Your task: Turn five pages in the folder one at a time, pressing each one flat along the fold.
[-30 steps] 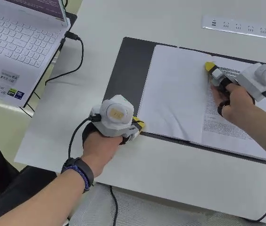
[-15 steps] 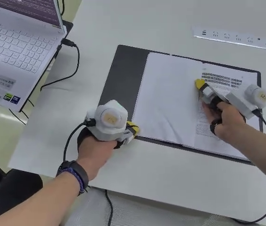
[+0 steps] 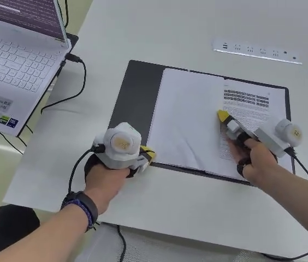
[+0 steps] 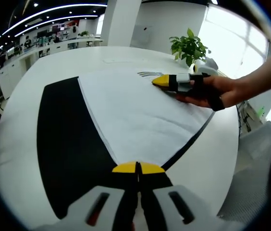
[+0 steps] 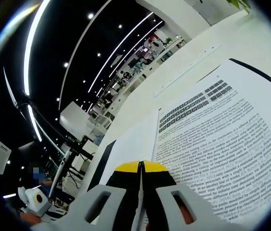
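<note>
Right gripper (image 3: 222, 116) slid down fold (image 3: 222, 95); closed yellow fingers (image 3: 220, 114) press smooth printed page (image 3: 252, 112).

Open-plan office: white power strip (image 3: 258, 52) on the white worktable (image 3: 197, 33), silver laptop (image 3: 12, 60) left of it, desk rows (image 4: 49, 48) and green potted plant (image 4: 188, 46) beyond it

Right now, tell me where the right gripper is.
In the head view, the right gripper rests on the open folder, tip at the fold between blank page and printed page.
</note>
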`<state>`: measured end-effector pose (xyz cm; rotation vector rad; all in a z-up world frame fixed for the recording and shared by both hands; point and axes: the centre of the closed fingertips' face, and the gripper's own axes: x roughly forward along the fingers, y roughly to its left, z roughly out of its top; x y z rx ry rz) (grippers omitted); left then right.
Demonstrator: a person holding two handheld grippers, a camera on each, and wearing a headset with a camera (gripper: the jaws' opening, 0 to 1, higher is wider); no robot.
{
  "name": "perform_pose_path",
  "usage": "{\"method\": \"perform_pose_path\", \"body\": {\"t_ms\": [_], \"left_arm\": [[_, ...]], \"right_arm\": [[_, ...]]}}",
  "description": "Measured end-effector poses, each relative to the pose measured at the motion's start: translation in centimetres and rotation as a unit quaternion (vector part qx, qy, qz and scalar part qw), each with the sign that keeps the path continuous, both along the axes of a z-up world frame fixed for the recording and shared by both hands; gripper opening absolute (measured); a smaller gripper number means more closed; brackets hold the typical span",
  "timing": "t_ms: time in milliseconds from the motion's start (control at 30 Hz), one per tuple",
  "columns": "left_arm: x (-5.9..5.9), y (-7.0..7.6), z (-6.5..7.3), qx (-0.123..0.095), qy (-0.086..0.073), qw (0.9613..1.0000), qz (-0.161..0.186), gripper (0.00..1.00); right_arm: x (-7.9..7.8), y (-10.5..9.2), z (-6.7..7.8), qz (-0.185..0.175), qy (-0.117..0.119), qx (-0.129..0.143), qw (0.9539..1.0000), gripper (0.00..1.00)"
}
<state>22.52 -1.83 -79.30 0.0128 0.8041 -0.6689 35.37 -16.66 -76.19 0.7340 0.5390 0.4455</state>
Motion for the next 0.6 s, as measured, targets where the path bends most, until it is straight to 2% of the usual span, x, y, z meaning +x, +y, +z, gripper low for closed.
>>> {"method": "perform_pose_path", "body": {"t_ms": [133,400,600], "left_arm": [[0.0,0.0,0.0,-0.001,0.000,1.0000,0.001,0.00],[0.0,0.0,0.0,0.003,-0.007,1.0000,0.005,0.00],[0.0,0.0,0.0,0.000,-0.006,1.0000,0.005,0.00]], "right_arm": [[-0.6,-0.4,-0.4,-0.003,0.001,0.006,1.0000,0.00],[-2.4,-0.2,-0.3,0.008,0.005,0.002,1.0000,0.00],[-3.8,-0.4,-0.6,0.016,0.008,-0.001,0.9998,0.00]]}}
